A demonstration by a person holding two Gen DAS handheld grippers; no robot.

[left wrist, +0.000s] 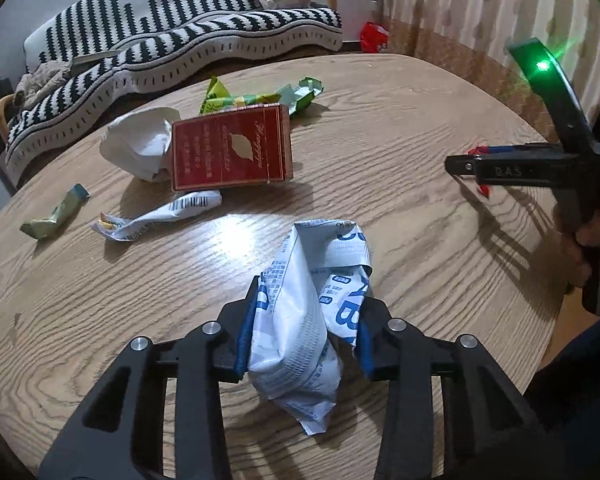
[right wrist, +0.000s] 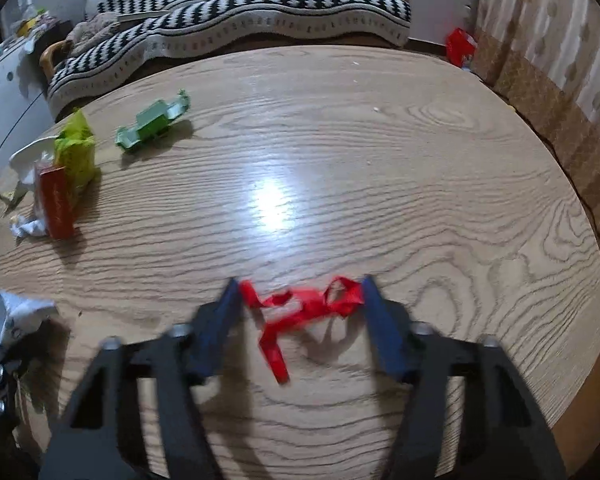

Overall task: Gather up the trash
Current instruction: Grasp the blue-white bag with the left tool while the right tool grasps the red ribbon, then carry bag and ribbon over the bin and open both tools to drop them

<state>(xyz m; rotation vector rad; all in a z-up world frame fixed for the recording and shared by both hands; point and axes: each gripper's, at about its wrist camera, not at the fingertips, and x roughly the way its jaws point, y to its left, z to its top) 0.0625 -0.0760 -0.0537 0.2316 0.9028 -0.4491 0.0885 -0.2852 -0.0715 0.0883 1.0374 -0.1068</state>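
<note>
I see the round wooden surface (right wrist: 340, 152) filling both views, with a sofa (left wrist: 188, 44) under a black-and-white striped throw behind it and a curtain (left wrist: 472, 12) off to the right.

The biggest piece of trash I have is the white-and-blue pouch (left wrist: 300, 320), crumpled, its sides pinched between the blue-padded fingers of my left gripper (left wrist: 304, 334); its lower end hangs below the fingers and it looks lifted a little over the surface. I cannot tell whether anything is inside it.

Farther back stands a red box (left wrist: 230, 148), tilted, leaning against a wad of white paper (left wrist: 138, 144). The box looks shut, so I cannot see what it contains. Behind it lie a yellow-green packet (left wrist: 216, 98) and a flattened green carton (right wrist: 152, 124), which is open at the ends and shows nothing inside. In front of the box lies a twisted white wrapper (left wrist: 160, 216) with a barcode, and to its left a small pale-green wrapper (left wrist: 54, 216), apart from the rest.

My right gripper (right wrist: 298, 292) has its fingers spread wide, one on each side of a red ribbon (right wrist: 304, 308) that lies tangled on the surface near the front edge. The fingertips sit just beside the ribbon's ends; the view is blurred, so I cannot tell whether they touch it.

A red bag (right wrist: 460, 46) sits on the floor past the far edge, by the curtain.
</note>
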